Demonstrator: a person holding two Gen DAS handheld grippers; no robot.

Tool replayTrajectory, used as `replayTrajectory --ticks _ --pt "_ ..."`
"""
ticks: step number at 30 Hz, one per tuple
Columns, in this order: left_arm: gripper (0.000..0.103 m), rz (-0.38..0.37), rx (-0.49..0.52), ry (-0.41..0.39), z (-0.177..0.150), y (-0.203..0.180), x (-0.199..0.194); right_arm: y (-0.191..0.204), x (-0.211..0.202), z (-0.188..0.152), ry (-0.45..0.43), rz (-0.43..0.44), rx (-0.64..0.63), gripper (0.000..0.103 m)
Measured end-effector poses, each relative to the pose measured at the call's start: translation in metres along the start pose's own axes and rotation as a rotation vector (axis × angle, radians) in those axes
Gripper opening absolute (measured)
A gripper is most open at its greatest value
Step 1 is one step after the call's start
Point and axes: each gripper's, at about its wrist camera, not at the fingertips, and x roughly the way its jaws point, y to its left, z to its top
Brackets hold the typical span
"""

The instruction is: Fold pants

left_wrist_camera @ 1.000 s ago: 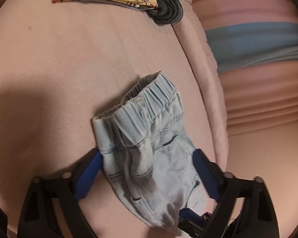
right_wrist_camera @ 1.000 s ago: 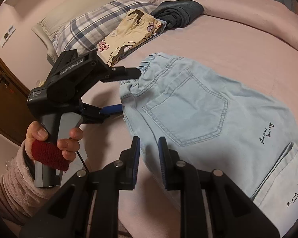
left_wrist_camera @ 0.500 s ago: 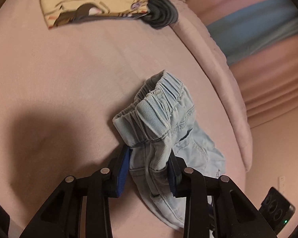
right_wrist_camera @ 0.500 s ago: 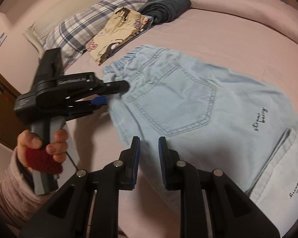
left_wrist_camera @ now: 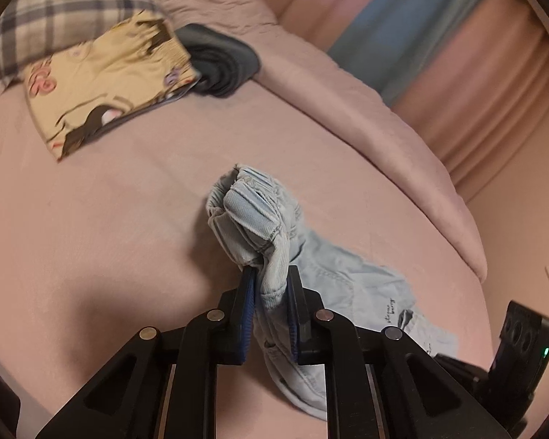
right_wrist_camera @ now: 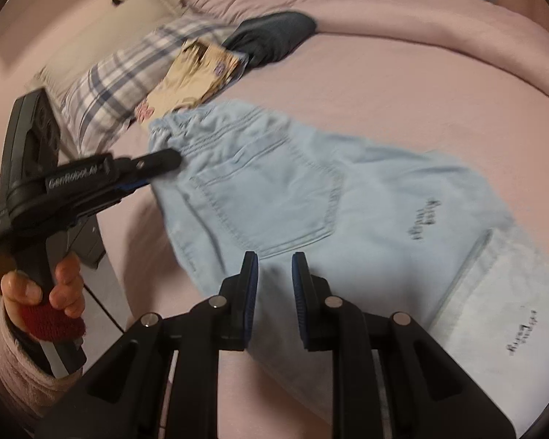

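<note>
Since a second ago the left gripper (left_wrist_camera: 271,281) has been closing its jaws and is now pinching a bunched fold at the waistband corner of the pants (right_wrist_camera: 311,212), lifting that corner off the bed (left_wrist_camera: 91,219), where earlier the jaws were standing wide on either side of the flat waistband. In the right wrist view the pants are lying across the middle of the frame, their long axis running from the elastic waistband at upper left down to the leg hems at lower right, back pocket facing up. The right gripper (right_wrist_camera: 274,267) is hovering at the lower edge of the pants, its jaws standing a little apart with cloth showing in the gap; whether the pads are pressing on it I cannot tell. A hand (right_wrist_camera: 44,289) in a pink sleeve is gripping the left gripper's handle at lower left. Beyond the waistband, toward the upper left, a yellow cloth (left_wrist_camera: 106,80) and a dark cloth (left_wrist_camera: 223,62) are lying folded beside a plaid pillow (right_wrist_camera: 135,73). The right wrist view is blurring with motion, so the small black writing on the leg is not readable, and the hems are running out of frame at lower right. In the left wrist view the gripper is hiding much of the pants.
</note>
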Motion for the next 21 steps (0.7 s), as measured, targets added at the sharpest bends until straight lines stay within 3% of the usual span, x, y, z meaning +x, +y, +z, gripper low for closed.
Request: replayTrajectory --ticks 6,13,21 --pt "0.011 -0.024 0.049 -0.009 0.000 -0.015 -0.001 -0.029 -0.020 -0.001 -0.043 -0.056 0.068 0.021" --pt "0.011 -0.071 0.120 -0.008 -0.004 -0.038 -0.004 -0.053 -0.028 -0.014 -0.027 -0.109 0.132 0.021" --pt "0.011 -0.095 0.221 0.019 -0.020 -0.073 0.002 -0.068 0.009 -0.027 0.079 -0.112 0.184 0.020"
